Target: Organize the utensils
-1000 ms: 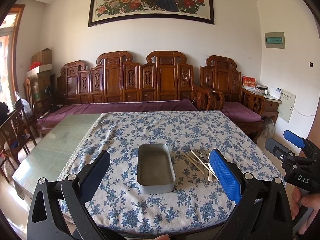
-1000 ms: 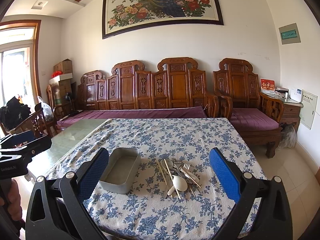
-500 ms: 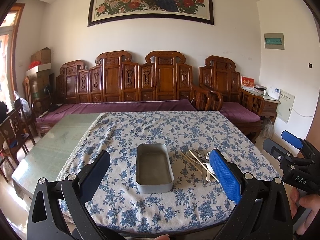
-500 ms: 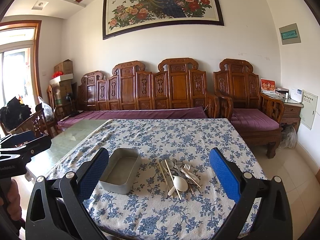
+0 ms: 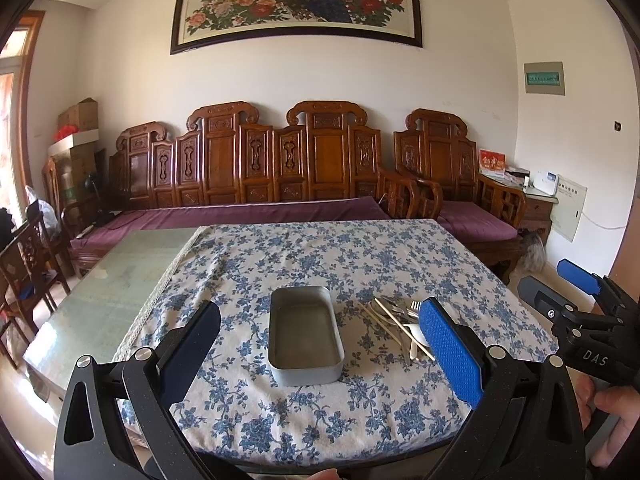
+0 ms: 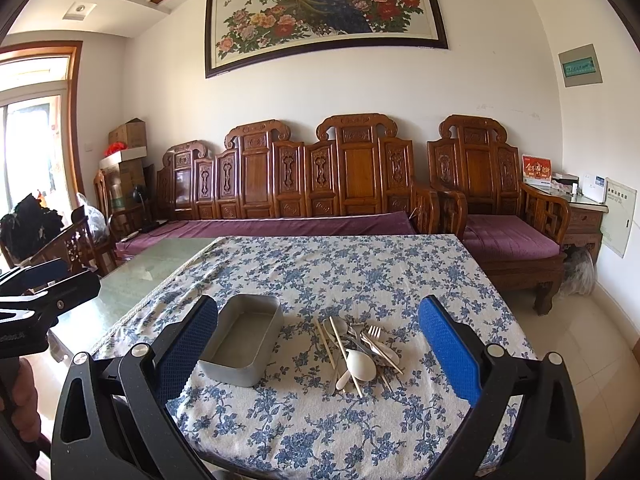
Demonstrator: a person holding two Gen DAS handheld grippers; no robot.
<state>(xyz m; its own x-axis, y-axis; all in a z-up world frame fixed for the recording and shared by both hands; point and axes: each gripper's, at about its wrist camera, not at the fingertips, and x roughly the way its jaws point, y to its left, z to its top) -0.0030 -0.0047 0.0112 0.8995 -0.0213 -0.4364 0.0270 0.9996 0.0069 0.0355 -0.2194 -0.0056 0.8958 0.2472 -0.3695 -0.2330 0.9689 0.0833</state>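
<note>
Right wrist view: both grippers, left and right, spread wide, empty, above metal tray beside utensil pile.

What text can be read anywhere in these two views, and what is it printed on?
"DAS": white letters on the black body of the right gripper, seen from the left wrist view.
Painting: characters along its top, too small to read.
Green wall panel: a line of text, blurred.
Red card on the side cabinet: gold characters, unreadable.
Left gripper: a partial white label, cut off.
</note>
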